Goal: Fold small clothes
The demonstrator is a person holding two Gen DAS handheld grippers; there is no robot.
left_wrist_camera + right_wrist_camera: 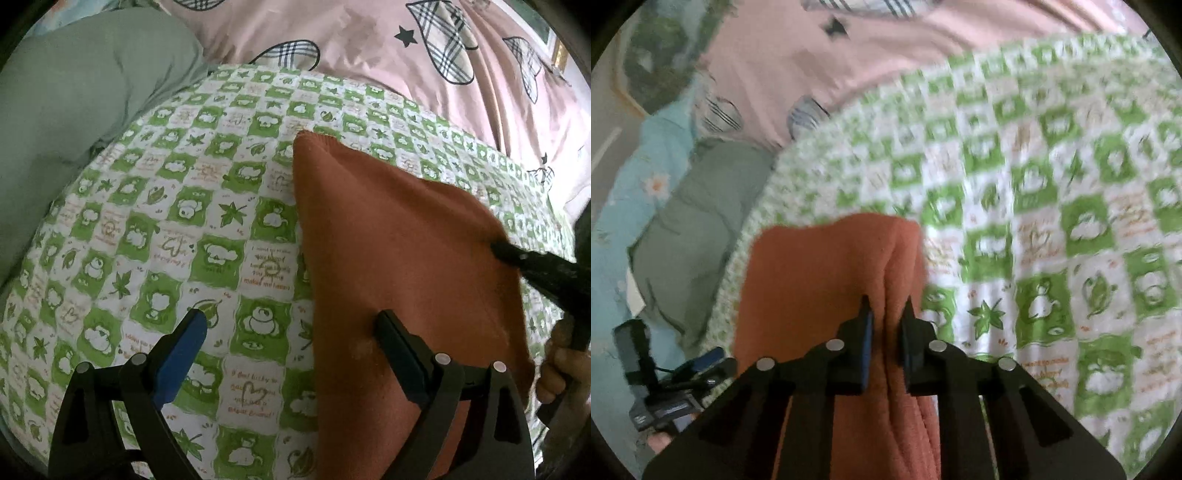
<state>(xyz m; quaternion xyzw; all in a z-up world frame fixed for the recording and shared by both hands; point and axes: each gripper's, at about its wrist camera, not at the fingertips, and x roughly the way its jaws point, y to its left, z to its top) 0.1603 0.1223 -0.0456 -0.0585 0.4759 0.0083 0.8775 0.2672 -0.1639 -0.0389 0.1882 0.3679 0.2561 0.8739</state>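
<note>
An orange knit garment (399, 251) lies on the green-and-white checked sheet (184, 229), one corner pointing away from me. My left gripper (291, 325) hangs open above its near left edge, the blue-padded finger over the sheet and the black finger over the orange cloth, with nothing pinched. At the garment's right edge, my right gripper (498, 251) reaches in. In the right wrist view, my right gripper (886, 310) is shut on a raised fold of the orange garment (812, 280). My left gripper (701, 363) shows blurred at the lower left of that view.
A grey-green cloth (74, 103) lies bunched at the sheet's left side. A pink duvet with plaid hearts (351, 40) lies beyond the sheet. Light blue floral fabric (624, 192) sits past the grey-green cloth (698, 221). A person's hand (554, 373) shows at the right.
</note>
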